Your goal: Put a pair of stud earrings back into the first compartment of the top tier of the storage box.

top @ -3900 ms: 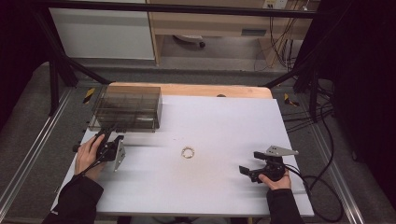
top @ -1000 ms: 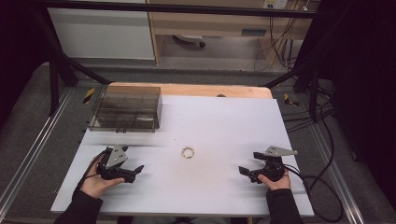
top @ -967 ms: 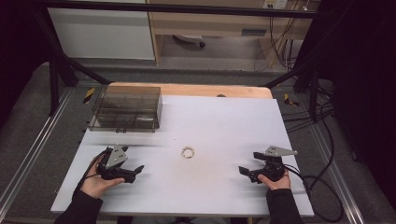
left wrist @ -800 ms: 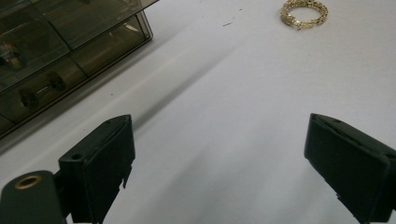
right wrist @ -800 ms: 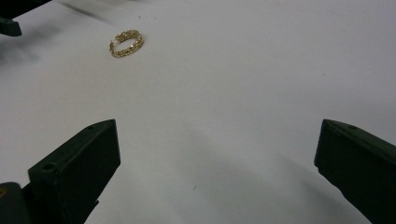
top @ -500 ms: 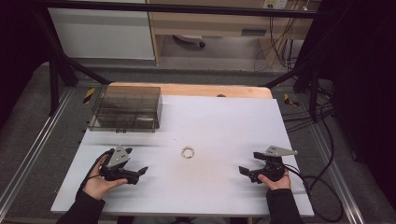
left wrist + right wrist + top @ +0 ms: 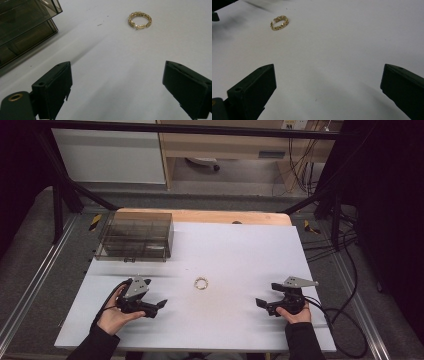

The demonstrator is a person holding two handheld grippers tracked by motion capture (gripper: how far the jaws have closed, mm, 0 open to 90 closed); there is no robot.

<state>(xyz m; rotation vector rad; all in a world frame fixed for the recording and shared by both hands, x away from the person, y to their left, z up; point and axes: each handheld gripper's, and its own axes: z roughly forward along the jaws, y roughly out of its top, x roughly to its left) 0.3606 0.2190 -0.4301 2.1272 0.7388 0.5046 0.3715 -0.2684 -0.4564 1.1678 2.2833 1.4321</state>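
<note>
A gold chain bracelet [image 7: 201,283] is laid flat near the middle of the white table [image 7: 240,250], coiled into a small ring with nothing touching it. Because the loop is nearly round, no clear long axis or pointing direction is offered; in the left gripper view the bracelet [image 7: 139,20] is seen as a slightly flattened oval, with a small break or clasp on its near-left edge.

From the left gripper [image 7: 155,306] the bracelet is found ahead and somewhat to the right of the line between the jaws, which are spread wide and hold nothing. From the right gripper [image 7: 262,303] the bracelet [image 7: 279,22] is found ahead and well to the left; those jaws too are spread wide and empty. Both grippers are held low over the table, pointing inward toward each other.

The left gripper is judged the nearer of the two, so a short forward reach with a slight rightward turn would likely be called for.

A smoked clear compartment box [image 7: 135,236] is set at the far left, well apart from the bracelet.
</note>
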